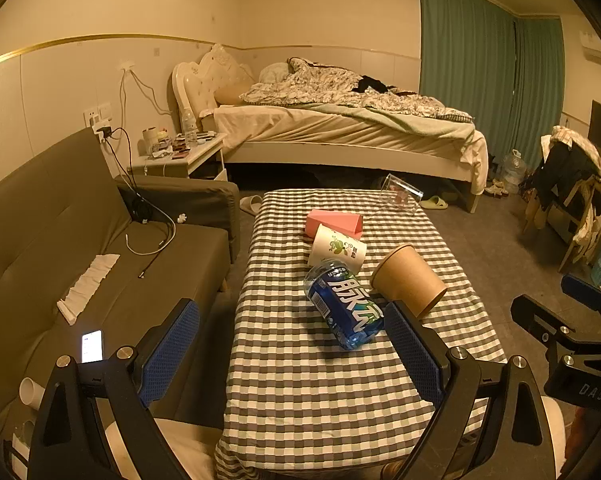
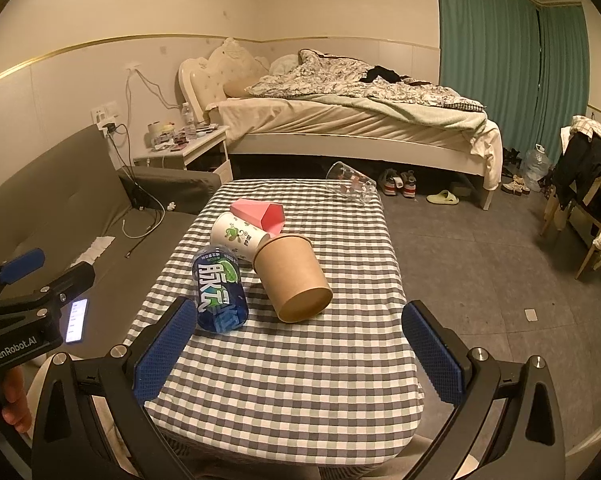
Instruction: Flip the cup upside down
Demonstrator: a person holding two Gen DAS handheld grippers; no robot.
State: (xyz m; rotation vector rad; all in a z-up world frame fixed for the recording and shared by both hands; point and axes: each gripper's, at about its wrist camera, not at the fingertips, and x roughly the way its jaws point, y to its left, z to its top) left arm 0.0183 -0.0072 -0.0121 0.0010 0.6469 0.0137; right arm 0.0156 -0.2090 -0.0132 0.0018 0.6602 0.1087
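Note:
Several cups lie on their sides on the checked tablecloth (image 1: 300, 380) (image 2: 300, 380). A brown paper cup (image 1: 410, 286) (image 2: 294, 278) lies nearest, beside a blue-labelled clear cup (image 1: 346, 306) (image 2: 220, 294). Behind them lie a white printed cup (image 1: 336, 248) (image 2: 236, 236), a pink cup (image 1: 334, 222) (image 2: 262, 212) and a clear glass (image 1: 400, 198) (image 2: 352, 186) at the far edge. My left gripper (image 1: 294, 340) hangs open over the near table, holding nothing. My right gripper (image 2: 298, 344) is open too, short of the brown cup. Each gripper shows in the other's view, left gripper (image 2: 24, 312) and right gripper (image 1: 572, 332).
A grey sofa (image 1: 80, 260) with a lit phone (image 1: 91, 346), cables and tissue runs along the table's left. A bed (image 1: 340, 128) and cluttered nightstand (image 1: 180, 152) stand behind. Bare floor (image 2: 480, 260) lies right, with shoes, a water jug and a clothes-laden chair (image 2: 588, 184).

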